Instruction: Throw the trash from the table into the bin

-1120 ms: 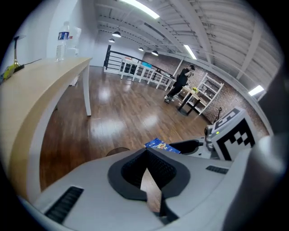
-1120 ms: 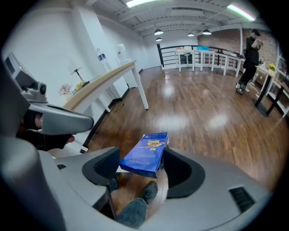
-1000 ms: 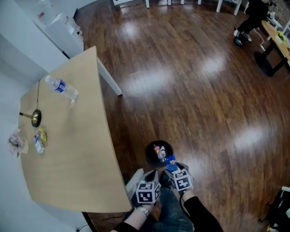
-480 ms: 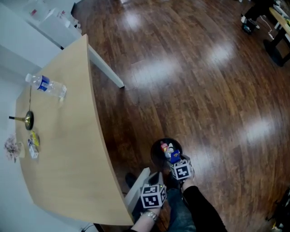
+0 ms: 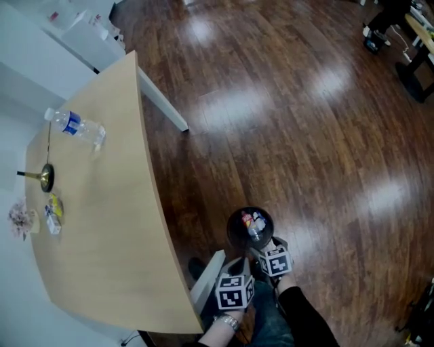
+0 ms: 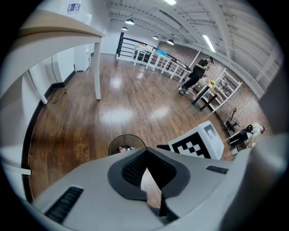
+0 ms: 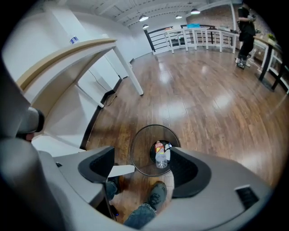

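On the far left stands one long wooden table (image 5: 102, 237), and four things lie on it, well apart from the bin. At its left edge is a pinkish crumpled wad (image 5: 20, 215). Next to it are a round gold thing (image 5: 45, 177) with a thin stick and a small yellow and white packet (image 5: 53, 214). A bit further along lies one water bottle (image 5: 76, 127) on its side, with a blue label. To the right of the table, down on the dark wood floor (image 5: 305, 135), stands one round black bin (image 5: 234, 234). It is the only container here, and it has trash in it. I see one clear bottle (image 7: 161, 159), one red and white wrapper (image 7: 159, 145) and a small bit beside them that I cannot make out. Two claws hang right by the bin. The left claw (image 6: 146, 155) has its tips pressed together, with nothing in between. The right claw (image 7: 143, 155) sits just above the bin, and its jaws are opening wide. No trash is between them, only the bin below. Far off at the top right, one person (image 5: 383, 20) stands by a dark desk (image 5: 417, 64).
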`<state>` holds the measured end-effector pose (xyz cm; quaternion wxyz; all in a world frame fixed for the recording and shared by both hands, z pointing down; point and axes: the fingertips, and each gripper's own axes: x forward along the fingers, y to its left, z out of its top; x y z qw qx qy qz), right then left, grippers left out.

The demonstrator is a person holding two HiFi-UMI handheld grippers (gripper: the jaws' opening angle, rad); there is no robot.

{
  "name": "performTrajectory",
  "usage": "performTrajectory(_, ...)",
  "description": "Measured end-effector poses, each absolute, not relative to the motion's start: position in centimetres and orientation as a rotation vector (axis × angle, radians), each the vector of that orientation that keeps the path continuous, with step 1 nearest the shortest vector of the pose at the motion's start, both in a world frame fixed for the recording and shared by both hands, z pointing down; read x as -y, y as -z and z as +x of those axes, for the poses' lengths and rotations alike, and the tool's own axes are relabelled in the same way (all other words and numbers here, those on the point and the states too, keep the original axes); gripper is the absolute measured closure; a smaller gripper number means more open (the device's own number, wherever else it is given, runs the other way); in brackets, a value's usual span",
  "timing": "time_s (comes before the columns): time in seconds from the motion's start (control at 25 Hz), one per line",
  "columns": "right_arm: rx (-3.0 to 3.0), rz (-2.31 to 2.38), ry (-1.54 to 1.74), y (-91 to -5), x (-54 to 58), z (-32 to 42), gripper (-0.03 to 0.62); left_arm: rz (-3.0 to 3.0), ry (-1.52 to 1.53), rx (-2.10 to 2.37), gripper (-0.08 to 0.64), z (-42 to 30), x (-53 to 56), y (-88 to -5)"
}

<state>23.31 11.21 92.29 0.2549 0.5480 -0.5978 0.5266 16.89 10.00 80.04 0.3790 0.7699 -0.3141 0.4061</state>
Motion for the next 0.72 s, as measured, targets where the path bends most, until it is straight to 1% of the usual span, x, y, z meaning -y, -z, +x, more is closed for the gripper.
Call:
performTrajectory(0.2,1.659,1.555,-1.431,-86.2,-12.5,23.7,0.201,2.014,-1.028,0.753,0.558,17.5,-10.2,-76.9)
performTrajectory(0.32,1.668,1.600,-1.422,-81.7,-13.4,24.4,0.201,2.056,-0.991,0.626,0.560,18.4,-11.1,-73.9)
performTrajectory(0.48,1.691,1.655,-1.386,-75.6,-14.9,25.0,0.201,2.113,-1.014,0.464,0.560,18.8,-12.7,-69.7)
performTrajectory(0.72,1.715,1.661,-1.297,-67.2,-16.4,23.6,0.206,2.200,-1.059,0.419,0.560,16.9,-13.9,-62.8)
